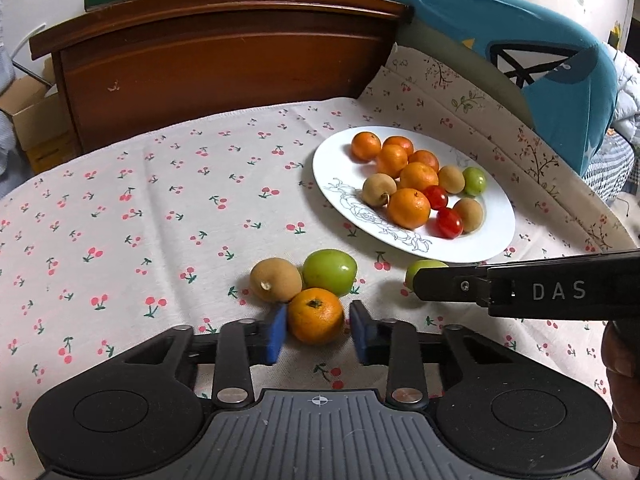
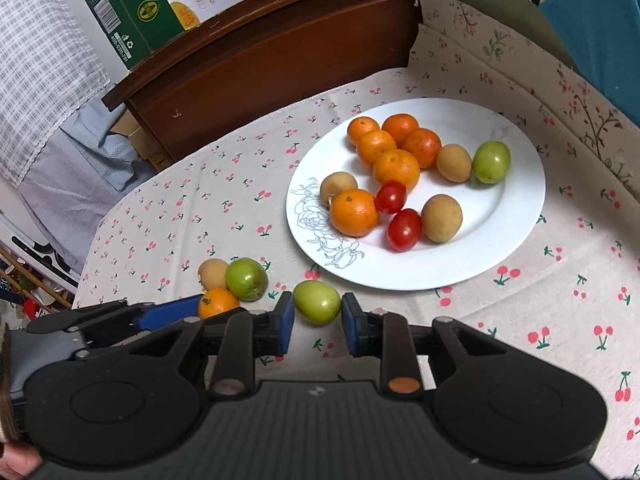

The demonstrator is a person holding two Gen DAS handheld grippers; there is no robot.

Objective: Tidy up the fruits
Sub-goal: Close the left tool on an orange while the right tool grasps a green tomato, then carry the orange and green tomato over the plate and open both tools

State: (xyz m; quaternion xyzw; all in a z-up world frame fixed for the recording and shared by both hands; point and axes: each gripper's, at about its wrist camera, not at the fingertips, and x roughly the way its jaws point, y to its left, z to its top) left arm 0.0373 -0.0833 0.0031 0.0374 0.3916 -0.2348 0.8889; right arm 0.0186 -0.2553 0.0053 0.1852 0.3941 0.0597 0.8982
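A small orange (image 1: 316, 316) lies on the cherry-print cloth between the blue pads of my left gripper (image 1: 318, 332). The left pad touches it and a thin gap shows at the right pad. A brown fruit (image 1: 275, 280) and a green fruit (image 1: 330, 272) sit just behind it. My right gripper (image 2: 318, 316) is shut on another green fruit (image 2: 317, 302) that rests on the cloth near the front of the white plate (image 2: 500, 232). The plate holds several oranges, brown fruits, two red tomatoes and one green fruit. From the left wrist view the right gripper (image 1: 416, 286) hides most of its green fruit (image 1: 424, 267).
A dark wooden headboard (image 1: 224, 60) rises behind the cloth, with cardboard boxes (image 2: 132, 12) on top. A blue cushion (image 1: 520, 40) leans at the back right. A hand (image 1: 624, 380) holds the right gripper. The cloth's left edge drops off beside a checked fabric (image 2: 44, 64).
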